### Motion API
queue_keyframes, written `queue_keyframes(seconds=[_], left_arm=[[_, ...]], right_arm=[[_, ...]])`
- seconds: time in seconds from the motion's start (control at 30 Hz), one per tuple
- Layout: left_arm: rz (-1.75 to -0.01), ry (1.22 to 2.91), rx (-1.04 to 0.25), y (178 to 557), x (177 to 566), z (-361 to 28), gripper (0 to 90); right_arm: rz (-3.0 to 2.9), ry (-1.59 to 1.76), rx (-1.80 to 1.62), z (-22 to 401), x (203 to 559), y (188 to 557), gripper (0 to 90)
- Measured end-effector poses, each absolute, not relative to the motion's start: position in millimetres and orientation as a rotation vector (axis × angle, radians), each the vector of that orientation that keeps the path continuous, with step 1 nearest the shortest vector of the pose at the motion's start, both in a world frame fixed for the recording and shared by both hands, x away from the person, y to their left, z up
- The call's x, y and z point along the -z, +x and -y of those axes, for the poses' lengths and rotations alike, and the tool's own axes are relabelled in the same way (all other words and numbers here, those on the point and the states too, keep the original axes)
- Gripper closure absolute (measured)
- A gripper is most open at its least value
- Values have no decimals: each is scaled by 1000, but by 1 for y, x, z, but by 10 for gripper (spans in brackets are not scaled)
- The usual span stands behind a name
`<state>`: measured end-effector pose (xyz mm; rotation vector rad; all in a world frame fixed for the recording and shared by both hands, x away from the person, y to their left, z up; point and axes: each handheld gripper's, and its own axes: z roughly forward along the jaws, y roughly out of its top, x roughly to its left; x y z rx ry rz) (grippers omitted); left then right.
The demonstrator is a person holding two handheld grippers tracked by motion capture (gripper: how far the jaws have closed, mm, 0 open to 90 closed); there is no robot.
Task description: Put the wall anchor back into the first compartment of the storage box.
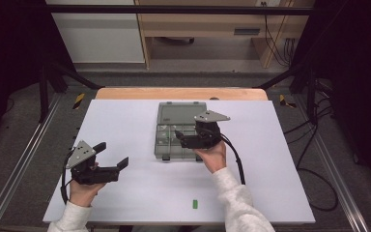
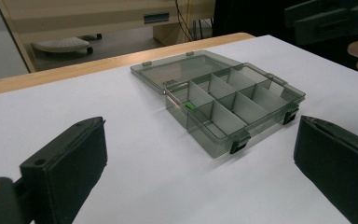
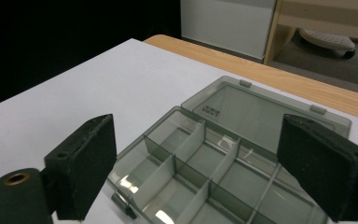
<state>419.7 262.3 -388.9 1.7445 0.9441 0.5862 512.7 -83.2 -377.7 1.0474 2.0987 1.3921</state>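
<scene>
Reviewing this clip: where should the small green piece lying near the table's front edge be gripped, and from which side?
Take the green piece across its short width, coming straight down from above: it lies flat and alone on the white table, nothing crowding it. Right gripper, fingers open, seems nearer.

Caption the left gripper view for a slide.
Open left claw faces an open smoky-grey compartment box; a small green piece lies inside.

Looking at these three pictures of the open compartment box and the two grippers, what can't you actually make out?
- High view: the right gripper and hand cover part of the box, hiding those compartments.
- Left gripper view: a small green piece sits in one compartment; too small to identify.
- High view: a green piece on the table is likewise too small.
- Right gripper view: the box's near compartments are cut off by the bottom edge.
</scene>
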Motion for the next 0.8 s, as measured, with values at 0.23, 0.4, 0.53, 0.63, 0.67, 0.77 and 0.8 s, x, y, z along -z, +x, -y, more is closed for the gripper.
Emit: queue_keyframes(seconds=[0.23, 0.4, 0.53, 0.63, 0.67, 0.77, 0.8], left_arm=[[-946, 1745, -587, 420, 389, -262, 22], [-947, 1745, -586, 420, 390, -262, 22], [-946, 1748, -585, 420, 390, -262, 22], [-946, 1747, -586, 420, 390, -262, 22], [-946, 1748, -585, 420, 390, -262, 22], [-945, 1748, -587, 420, 390, -261, 22], [-944, 1747, -587, 420, 390, -261, 22]], right_arm=[[-2063, 1042, -1425, 107, 383, 488, 70], [-2069, 1053, -1436, 123, 390, 470, 69], [-2070, 1077, -1455, 137, 399, 456, 69], [-2073, 1090, -1459, 147, 407, 446, 70], [-2073, 1096, -1456, 149, 409, 443, 69], [-2086, 1111, -1434, 155, 416, 435, 70], [-2090, 1108, -1421, 156, 418, 432, 72]])
